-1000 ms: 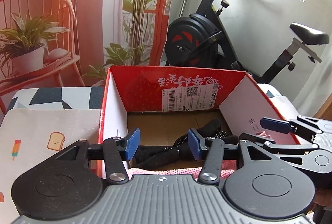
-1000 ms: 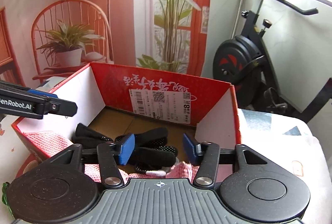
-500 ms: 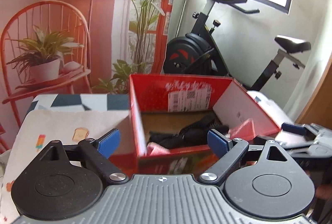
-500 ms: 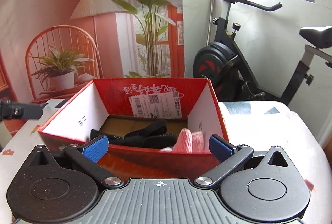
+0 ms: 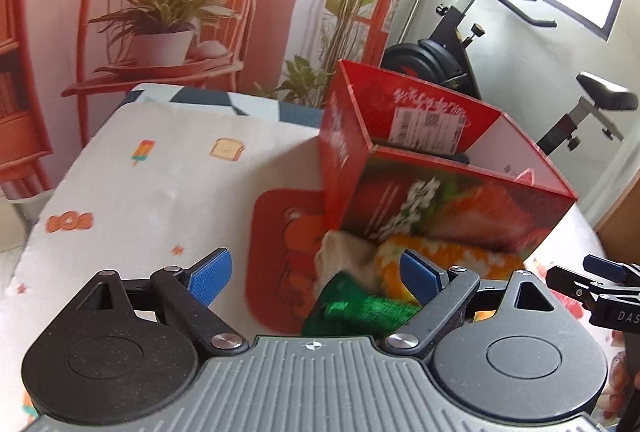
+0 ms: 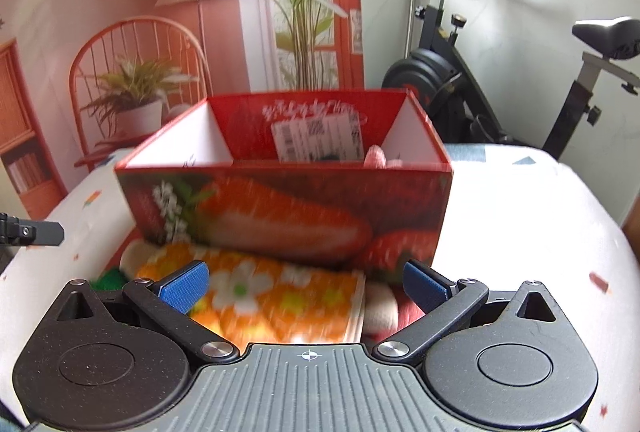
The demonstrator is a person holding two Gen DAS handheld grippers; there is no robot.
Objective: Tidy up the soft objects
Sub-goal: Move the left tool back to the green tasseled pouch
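Observation:
A red cardboard box (image 5: 448, 207) (image 6: 288, 216) with a strawberry print stands on the white patterned tablecloth (image 5: 152, 191). A bit of pink cloth (image 6: 376, 155) peeks over its rim. In front of the box lie an orange floral cloth (image 6: 272, 296) (image 5: 452, 260), a green item (image 5: 360, 308), a cream item (image 5: 344, 256) and a white and red soft item (image 6: 384, 308). My left gripper (image 5: 316, 276) is open, low over the green and cream items. My right gripper (image 6: 306, 282) is open above the orange cloth, with nothing gripped.
A red mat (image 5: 284, 252) lies under the box's near left corner. Behind the table stand a backdrop with a printed chair and plants (image 5: 160, 19) and an exercise bike (image 6: 472, 71). The other gripper's tip shows at the edge (image 5: 600, 284) (image 6: 32, 232).
Both grippers opened wide and pulled back out of the box toward me. The black gloves and pink cloth stayed inside. The soft items in front of the box have come into view.

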